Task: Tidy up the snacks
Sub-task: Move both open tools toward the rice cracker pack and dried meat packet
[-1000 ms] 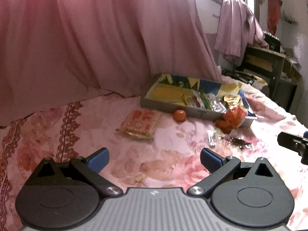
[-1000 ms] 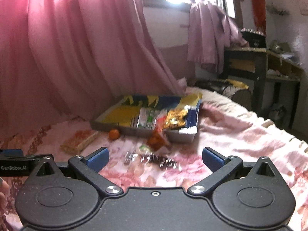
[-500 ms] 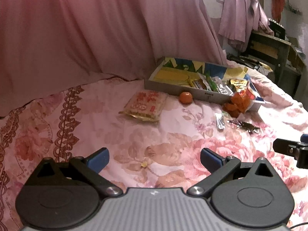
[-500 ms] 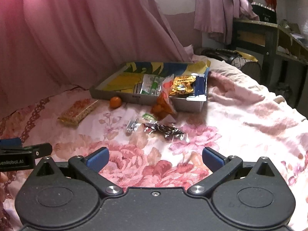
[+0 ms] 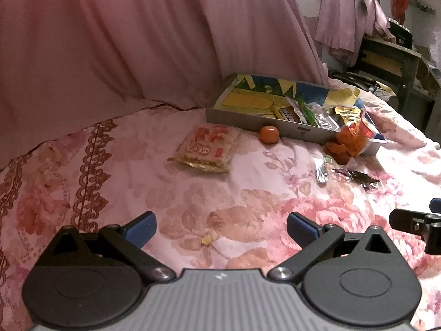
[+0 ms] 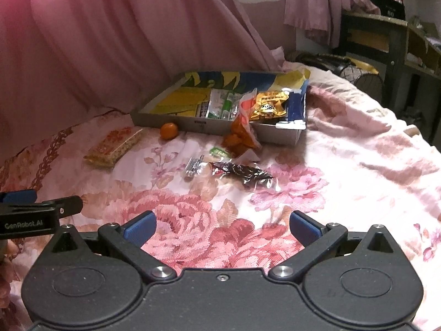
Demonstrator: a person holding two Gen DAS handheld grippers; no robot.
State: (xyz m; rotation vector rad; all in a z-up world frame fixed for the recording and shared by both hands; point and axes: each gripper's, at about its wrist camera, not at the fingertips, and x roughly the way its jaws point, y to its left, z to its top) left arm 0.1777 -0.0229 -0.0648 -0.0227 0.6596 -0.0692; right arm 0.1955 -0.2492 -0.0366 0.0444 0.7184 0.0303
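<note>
**Snacks strewn on floral bedspread**

Both grippers, left [image 5: 220, 227] and right [image 6: 222, 227], gape wide, empty, over soft quilted cloth. A shallow cardboard box [image 6: 209, 125] holds crinkly packets; a round orange [image 6: 168, 130], flat cracker pack [image 5: 209, 147] and foil wrappers [image 6: 242, 172] lie outside, just before it.

My right tongs [image 6: 222, 224] gape over the bed [image 6: 344, 165].
Ahead: dark wrapper [image 6: 242, 172], orange [image 6: 168, 130] beside the tray [image 6: 215, 125] (snacks inside).

A lived-in bedroom at home: a bed under a pink floral bedspread [image 6: 344, 160], pink draped curtains [image 5: 124, 41] along its far side, clothes hung up (lilac garments [image 6: 325, 0]) and a dark wooden shelf unit [image 6: 386, 44] beyond.
</note>
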